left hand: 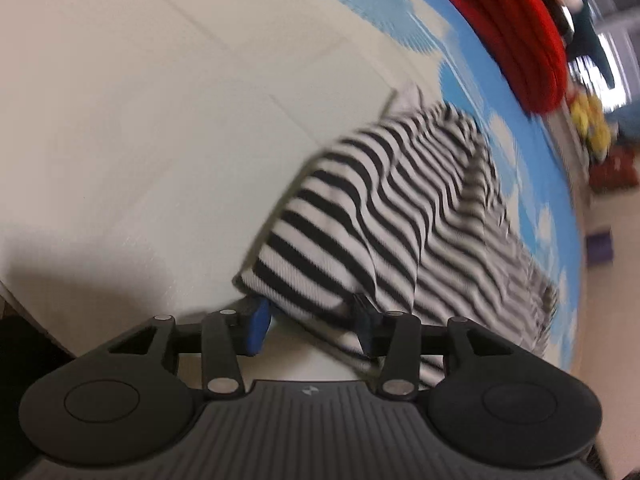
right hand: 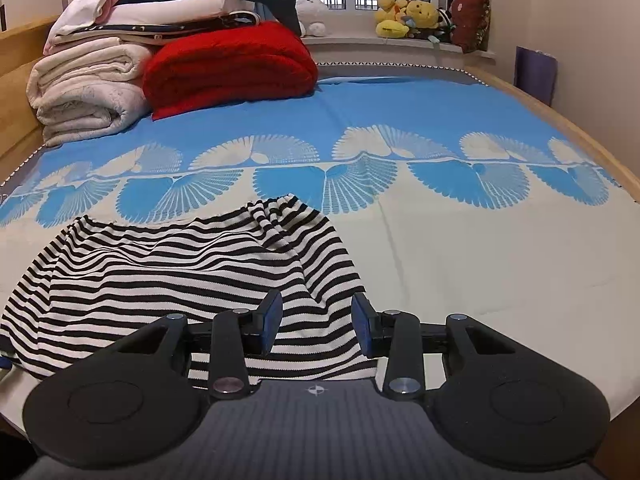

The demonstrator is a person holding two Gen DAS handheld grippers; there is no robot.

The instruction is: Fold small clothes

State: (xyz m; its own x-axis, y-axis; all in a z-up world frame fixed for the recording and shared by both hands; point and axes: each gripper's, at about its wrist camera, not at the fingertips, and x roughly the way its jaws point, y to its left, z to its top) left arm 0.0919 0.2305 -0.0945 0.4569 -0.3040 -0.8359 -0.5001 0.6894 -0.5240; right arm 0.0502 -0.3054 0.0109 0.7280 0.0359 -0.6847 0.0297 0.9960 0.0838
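A black-and-white striped garment lies rumpled on the bed near its front edge. In the left wrist view the garment is blurred and the view is tilted. My left gripper is open, with the garment's near edge lying between its blue pads. My right gripper is open over the garment's near right corner, and striped cloth shows between its fingers.
The bed cover is blue with white fan shapes. A red folded blanket and stacked white bedding sit at the back left. Plush toys line the windowsill. The wooden bed frame runs along the right.
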